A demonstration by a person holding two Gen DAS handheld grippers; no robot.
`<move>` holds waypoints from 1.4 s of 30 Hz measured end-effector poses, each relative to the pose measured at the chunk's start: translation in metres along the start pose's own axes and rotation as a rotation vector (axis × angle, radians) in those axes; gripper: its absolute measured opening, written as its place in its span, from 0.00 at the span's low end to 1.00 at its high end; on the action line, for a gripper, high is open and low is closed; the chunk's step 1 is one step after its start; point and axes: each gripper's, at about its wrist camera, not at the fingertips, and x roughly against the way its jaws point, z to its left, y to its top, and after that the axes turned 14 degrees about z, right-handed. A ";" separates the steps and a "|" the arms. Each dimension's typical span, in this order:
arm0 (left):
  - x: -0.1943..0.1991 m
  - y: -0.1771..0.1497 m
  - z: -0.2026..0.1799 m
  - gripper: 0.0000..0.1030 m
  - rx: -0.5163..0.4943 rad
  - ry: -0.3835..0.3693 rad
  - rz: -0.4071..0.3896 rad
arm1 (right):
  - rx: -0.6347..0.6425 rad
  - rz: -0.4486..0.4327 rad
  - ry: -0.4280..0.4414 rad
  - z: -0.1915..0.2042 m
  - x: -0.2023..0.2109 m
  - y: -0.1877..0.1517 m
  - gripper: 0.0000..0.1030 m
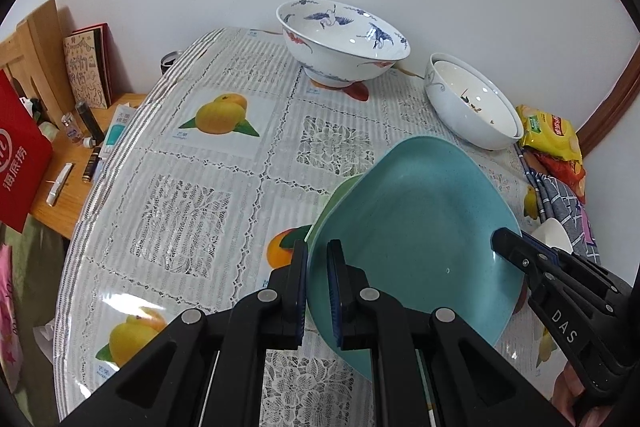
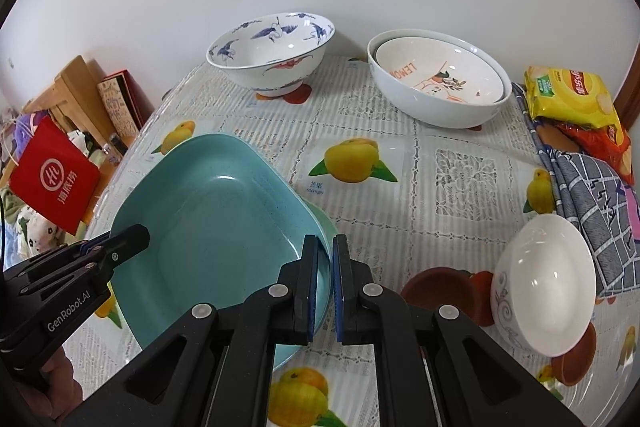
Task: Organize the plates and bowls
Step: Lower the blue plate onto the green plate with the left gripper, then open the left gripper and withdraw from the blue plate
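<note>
Teal plate (image 1: 416, 227) gripped at opposite rims — left gripper (image 1: 317, 267) and right gripper (image 2: 326, 263) both clenched on its edge, green plate (image 1: 334, 199) just beneath. Likely stiff, light, glazed-slick — hold rim evenly, tilt risks slipping.

Green plate (image 1: 335, 195): mostly hidden under teal plate (image 1: 412, 227).
Brown dish (image 2: 440, 287): partly behind small white bowl (image 2: 544, 279).
Snack bags (image 2: 568, 95): print unreadable.
</note>
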 end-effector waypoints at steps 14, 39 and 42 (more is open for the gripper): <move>-0.029 0.009 0.001 0.09 -0.002 0.009 0.048 | 0.017 0.041 -0.030 -0.003 -0.032 0.013 0.09; -0.006 -0.005 -0.008 0.21 -0.066 0.043 0.044 | 0.053 -0.014 -0.091 -0.003 -0.016 0.007 0.29; 0.004 -0.010 -0.012 0.21 -0.075 0.043 0.031 | 0.029 -0.040 -0.093 -0.010 0.001 0.000 0.41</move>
